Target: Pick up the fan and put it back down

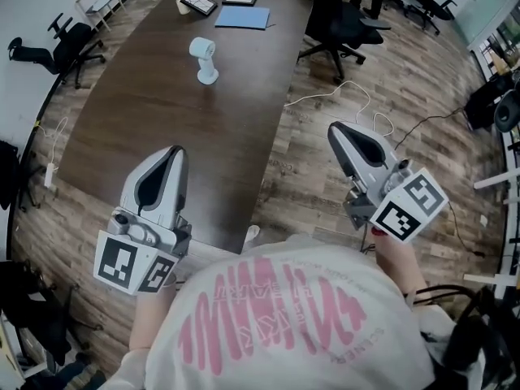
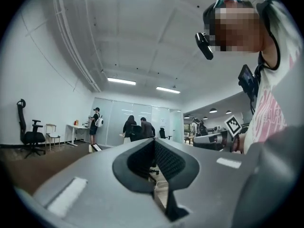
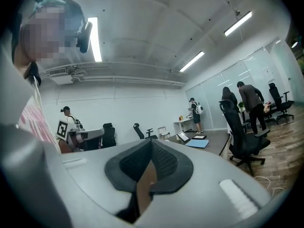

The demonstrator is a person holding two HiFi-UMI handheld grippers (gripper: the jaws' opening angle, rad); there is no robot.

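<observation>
Grey left gripper [image 1: 174,153] and right gripper [image 1: 335,130] level, closed, far from fan [image 1: 204,58].

Pale blue fan [image 1: 204,58]; dark brown table [image 1: 162,112].

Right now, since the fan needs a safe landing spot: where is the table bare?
Bare: the table's near half, from the fan to the near edge, and either side of the fan. Crowded: the far end, with tablets and a blue folder.
</observation>
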